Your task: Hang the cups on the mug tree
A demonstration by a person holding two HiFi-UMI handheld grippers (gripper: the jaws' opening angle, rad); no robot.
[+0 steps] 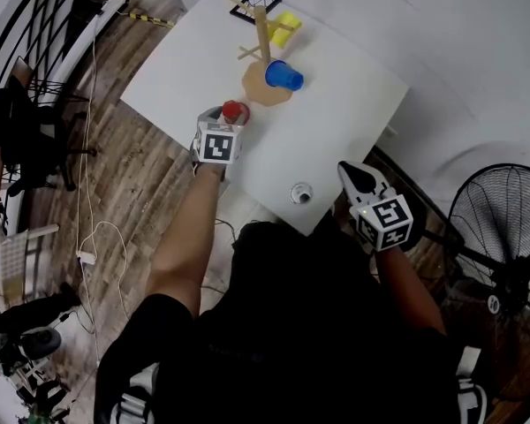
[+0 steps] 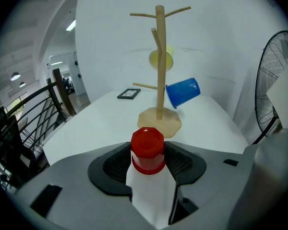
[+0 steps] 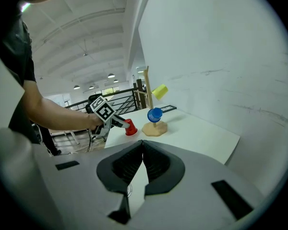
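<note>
White table (image 1: pixel 353 122) on a wood floor, plain wall behind, fan (image 1: pixel 499 237) off to the right. The mug tree (image 2: pixel 159 56) stands twd the far end of the table on its round wooden base. It has two cups on it already: the blue cup (image 2: pixel 183 92) is tipped on a low peg at the right, and the yellow cup (image 2: pixel 162 59) is higher up, behind the pole.

The red cup (image 2: pixel 147 147) sits mouth-down on the table, near the tree's base but not touching it. It's between the jaws of the left gripper (image 2: pixel 148 169), and the pads look to be meeting its sides, so I read that as a grasp on the cup, w/ the jaws wide. The right gripper (image 3: pixel 143 162) is clenched on nothing and is held by the table's near edge, well away from the tree. There's also a small round whitish thing (image 1: pixel 300 193) at that near edge; can't tell what it is.

Risks from here:
- The cup's wall tapers, so a light pinch could let it slide out or twist on the lift.
- The cup is mouth-down and has to be tilted to take a peg. A rushed turn could knock the blue cup, as that's on the side closest to a free lower peg.
- Nothing is steadying the tree's base, so a sideways push on a peg may tip or shove it.
- The top pegs are thin and angled, so a shallow hook-on could drop the cup.
</note>
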